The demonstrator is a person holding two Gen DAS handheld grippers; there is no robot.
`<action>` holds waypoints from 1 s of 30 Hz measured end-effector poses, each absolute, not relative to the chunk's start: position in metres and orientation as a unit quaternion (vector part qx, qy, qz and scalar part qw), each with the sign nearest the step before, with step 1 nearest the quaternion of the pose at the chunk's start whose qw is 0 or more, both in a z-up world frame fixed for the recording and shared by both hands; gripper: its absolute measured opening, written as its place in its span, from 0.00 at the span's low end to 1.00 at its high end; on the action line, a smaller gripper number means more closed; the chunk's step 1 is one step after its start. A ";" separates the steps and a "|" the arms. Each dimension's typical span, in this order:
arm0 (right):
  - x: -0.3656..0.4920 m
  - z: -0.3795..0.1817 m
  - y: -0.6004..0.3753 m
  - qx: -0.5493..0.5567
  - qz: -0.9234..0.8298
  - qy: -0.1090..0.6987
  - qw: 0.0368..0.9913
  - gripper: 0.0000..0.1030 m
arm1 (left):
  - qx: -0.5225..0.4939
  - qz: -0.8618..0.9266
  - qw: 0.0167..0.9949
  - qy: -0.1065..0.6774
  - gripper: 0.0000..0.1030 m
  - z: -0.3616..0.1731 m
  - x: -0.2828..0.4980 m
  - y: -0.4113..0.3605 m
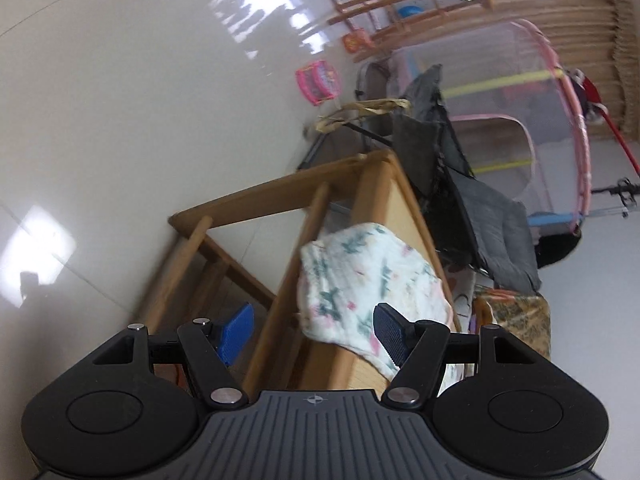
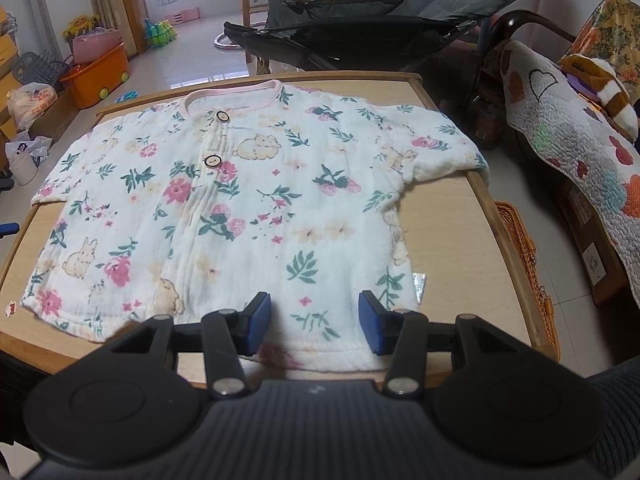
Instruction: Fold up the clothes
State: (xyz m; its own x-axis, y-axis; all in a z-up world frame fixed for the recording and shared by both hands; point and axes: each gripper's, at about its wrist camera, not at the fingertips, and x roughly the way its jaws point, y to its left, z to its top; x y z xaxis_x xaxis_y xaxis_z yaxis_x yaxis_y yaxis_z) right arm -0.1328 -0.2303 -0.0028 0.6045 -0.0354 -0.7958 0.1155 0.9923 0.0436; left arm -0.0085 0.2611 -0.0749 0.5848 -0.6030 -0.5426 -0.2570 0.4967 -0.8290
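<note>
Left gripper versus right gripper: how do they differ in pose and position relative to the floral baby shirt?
The right gripper sits level, squarely facing the white floral baby shirt, its blue pads straddling the hem. The left gripper is rolled sideways at the wooden table's edge, seeing the shirt only obliquely, one finger over the fabric, the other off the table. Both are open and hold nothing.

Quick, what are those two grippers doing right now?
Left gripper: open, holding nothing.
Right gripper: open over the shirt hem, holding nothing.
</note>
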 end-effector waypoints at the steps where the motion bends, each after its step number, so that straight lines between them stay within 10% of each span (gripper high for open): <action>1: -0.132 -0.003 -0.230 0.045 -0.042 0.443 0.895 0.49 | -0.496 -0.117 0.736 0.445 0.66 -0.079 -0.007 0.262; 10: -0.130 -0.004 -0.228 0.038 -0.041 0.442 0.895 0.51 | -0.554 -0.127 0.684 0.458 0.63 -0.110 0.008 0.246; 30: -0.130 -0.005 -0.228 0.027 -0.037 0.438 0.898 0.55 | -0.569 -0.156 0.683 0.431 0.20 -0.116 0.026 0.217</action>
